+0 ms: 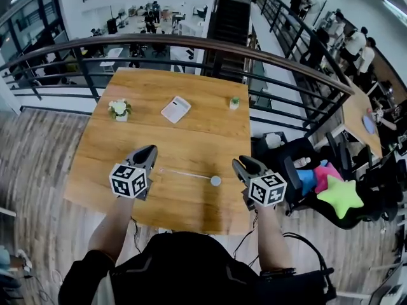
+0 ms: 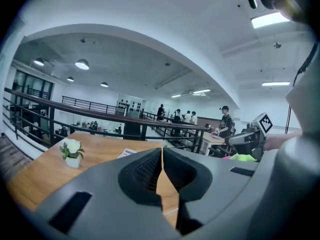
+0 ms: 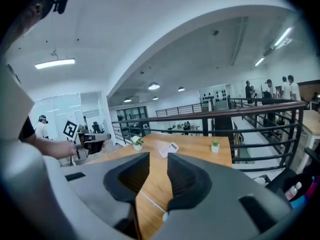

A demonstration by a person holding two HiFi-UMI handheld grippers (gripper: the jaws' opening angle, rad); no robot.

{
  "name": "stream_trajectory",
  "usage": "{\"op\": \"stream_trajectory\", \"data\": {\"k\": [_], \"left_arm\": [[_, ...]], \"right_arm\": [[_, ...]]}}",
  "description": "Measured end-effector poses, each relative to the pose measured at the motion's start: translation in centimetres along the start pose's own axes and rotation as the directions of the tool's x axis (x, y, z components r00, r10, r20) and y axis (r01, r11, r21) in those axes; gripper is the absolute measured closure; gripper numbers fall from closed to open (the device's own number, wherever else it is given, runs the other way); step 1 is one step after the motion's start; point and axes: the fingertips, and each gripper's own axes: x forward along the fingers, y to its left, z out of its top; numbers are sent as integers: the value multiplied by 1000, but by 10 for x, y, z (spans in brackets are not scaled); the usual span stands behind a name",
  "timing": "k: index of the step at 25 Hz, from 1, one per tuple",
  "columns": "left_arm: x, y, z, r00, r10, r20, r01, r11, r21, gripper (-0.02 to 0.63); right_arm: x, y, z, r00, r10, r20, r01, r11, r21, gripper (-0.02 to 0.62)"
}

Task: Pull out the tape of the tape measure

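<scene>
- Open mezzanine office behind a dark curved railing point(image 1: 191, 43); light wooden worktop point(image 1: 191, 132) in front.
- Left tool point(image 1: 150, 150) held above the worktop, jaws pressed together on nothing.
- Right tool point(image 1: 238, 162) likewise above it, jaws partly apart, nothing between them.
- Small round pale tape measure case point(image 1: 216, 180) lying on the wood between both tools, thin white tape point(image 1: 184, 173) drawn out leftward, touched by neither tool.
- Farther off: white calculator point(image 1: 175, 109), white potted flower point(image 1: 119, 109), small green potted plant point(image 1: 234, 102).
- Likely risk: unheld and perhaps unlocked, liable to snap back into the case; a hasty re-grip could nudge the case toward the near edge.
</scene>
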Motion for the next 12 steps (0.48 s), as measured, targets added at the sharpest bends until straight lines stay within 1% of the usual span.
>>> {"op": "stream_trajectory", "data": {"k": [3,4,6,8,10,12], "left_arm": [[-10,-15,37,996,3,84,-6,1000,29,572],[-13,-20,47,995,2,102,-5,999,33,574],[-15,-31,63,992,-26,124,24,1000,17,576],[-16,-42,77,988,-70,134,73,997,-17,577],[-18,-53,86,986,-96,139,101,994,-36,577],[-19,-61,91,986,-94,138,95,996,0,577]], "right_arm": [[-21,4,39,994,-40,103,42,999,-25,526],[-28,6,49,991,-46,128,51,998,-29,554],[-38,10,65,986,-42,161,47,999,-24,594],[-45,14,79,983,-30,183,33,999,-15,594],[-51,16,88,980,-38,197,43,999,-23,595],[-55,17,93,979,-48,197,60,997,-56,595]]}}
